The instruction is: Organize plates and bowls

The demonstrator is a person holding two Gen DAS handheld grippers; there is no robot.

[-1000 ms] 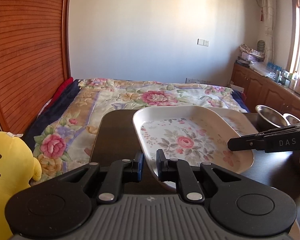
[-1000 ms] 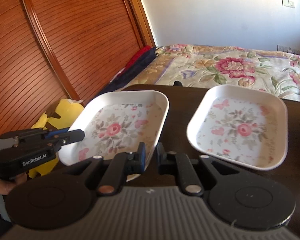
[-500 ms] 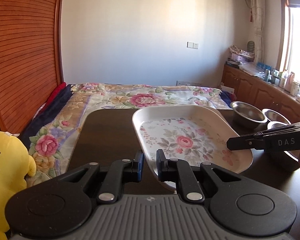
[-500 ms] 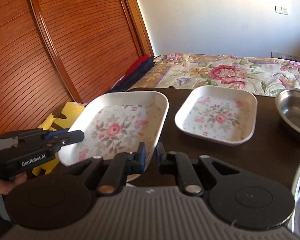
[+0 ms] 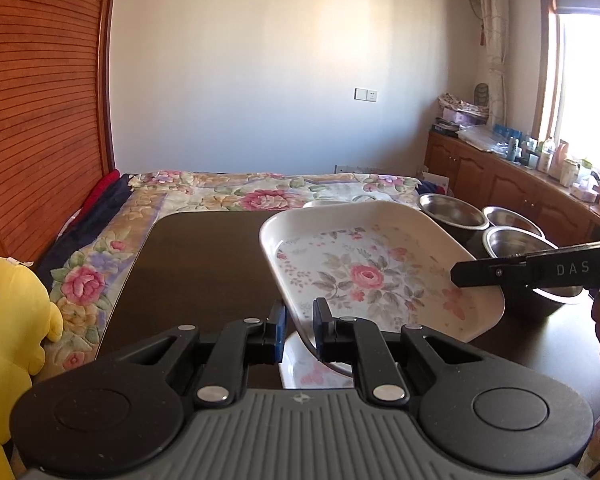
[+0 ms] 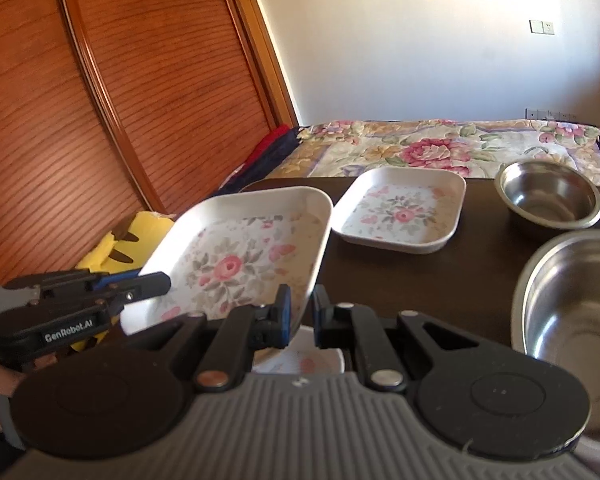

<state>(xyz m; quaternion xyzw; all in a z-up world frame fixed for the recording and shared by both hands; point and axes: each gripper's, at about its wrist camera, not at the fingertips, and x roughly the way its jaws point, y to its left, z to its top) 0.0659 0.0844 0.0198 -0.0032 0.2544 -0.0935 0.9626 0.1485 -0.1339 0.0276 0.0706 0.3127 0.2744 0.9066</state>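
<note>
Two handheld grippers share one load: we hold a white floral plate (image 5: pixel 380 268) between them, lifted above a dark counter (image 5: pixel 204 264) and tilted slightly. Our left gripper (image 5: pixel 299 326) has its fingers closed on the plate's near left rim, and our right gripper (image 6: pixel 299 314) has its fingers closed on the rim at the opposite side. Each gripper also shows in the other's camera as a black bar reaching in from the edge. Holding from both sides probably keeps the wide, shallow plate level and stops it swinging, which a single pinch on a thin rim could not do.

A second floral plate (image 6: pixel 400 212) of the same pattern rests flat on the counter farther back, just beyond the held one from the right wrist view. We judge it the likely place to stack the plate we carry, since matching shapes nest. A bit of floral white shows below the held plate near our fingers; we cannot tell what it is.

Three steel bowls (image 5: pixel 452 210) stand grouped on the right side of the counter, near each other and apart from the plates, so the bowls seem kept in their own cluster.

Beyond the counter lies a bed (image 5: pixel 268 196) with a flowered cover. A yellow plush toy (image 5: pixel 12 320) sits at the left.
</note>
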